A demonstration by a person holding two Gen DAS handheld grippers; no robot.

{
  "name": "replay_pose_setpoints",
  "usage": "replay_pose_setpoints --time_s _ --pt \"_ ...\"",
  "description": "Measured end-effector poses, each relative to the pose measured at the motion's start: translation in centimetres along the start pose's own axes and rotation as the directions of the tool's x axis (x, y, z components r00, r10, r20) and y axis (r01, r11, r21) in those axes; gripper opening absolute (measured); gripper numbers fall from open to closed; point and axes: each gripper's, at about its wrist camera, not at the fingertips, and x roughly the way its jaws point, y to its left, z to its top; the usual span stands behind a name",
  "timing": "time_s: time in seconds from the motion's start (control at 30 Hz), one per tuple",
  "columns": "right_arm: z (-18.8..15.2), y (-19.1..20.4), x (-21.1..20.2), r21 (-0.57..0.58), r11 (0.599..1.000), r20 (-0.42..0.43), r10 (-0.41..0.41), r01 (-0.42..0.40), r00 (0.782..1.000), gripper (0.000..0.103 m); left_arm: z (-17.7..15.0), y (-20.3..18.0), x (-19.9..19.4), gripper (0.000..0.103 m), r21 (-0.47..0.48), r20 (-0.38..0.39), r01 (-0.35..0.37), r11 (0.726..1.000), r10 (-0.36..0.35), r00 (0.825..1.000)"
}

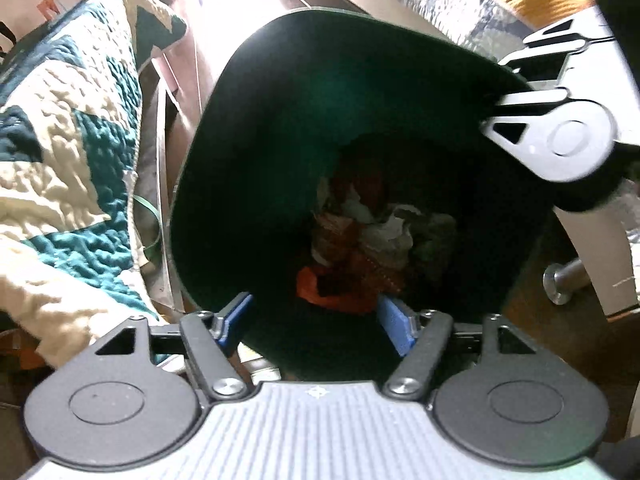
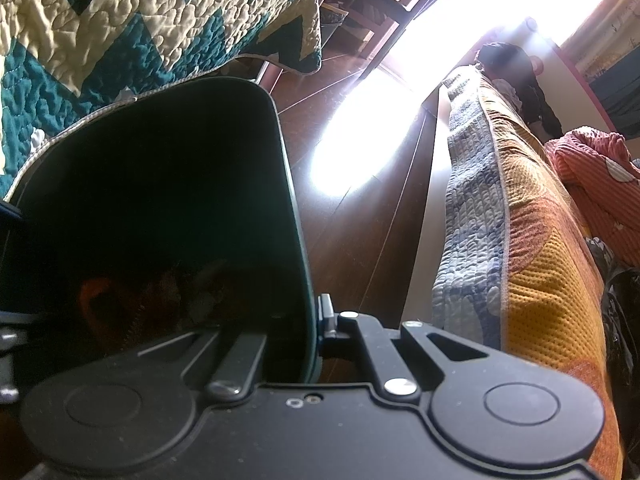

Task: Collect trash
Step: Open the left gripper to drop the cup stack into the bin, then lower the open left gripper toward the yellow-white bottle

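One dark green bin (image 1: pixel 280 128) stands on the wooden floor (image 2: pixel 360 216), its mouth turned up toward the left wrist camera and its long axis running down to a heap of crumpled trash (image 1: pixel 372 236) at the bottom: pale paper and orange scraps, too jumbled to count. The left gripper (image 1: pixel 316 326) hangs over the bin's near rim, its two blue pads (image 1: pixel 394 322) spread well apart with nothing between them, the heap lying beyond and below. The right gripper (image 2: pixel 320 330) is clamped on the bin's right wall at the rim. Two quilts flank the bin, a teal-and-cream quilt (image 1: pixel 68 152) left, a blue-and-orange quilt (image 2: pixel 492 216) right.
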Motion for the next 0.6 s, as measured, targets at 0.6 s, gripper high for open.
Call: replay_pose_setpoints --time_s 0.6 --pt "0.1 0.1 0.0 -0.006 1.000 0.000 -0.001 0.001 1.000 0.004 -5.0 3.7 -5.0 0.081 -0.117 0.066 0.015 0.993 -0.007 0.998"
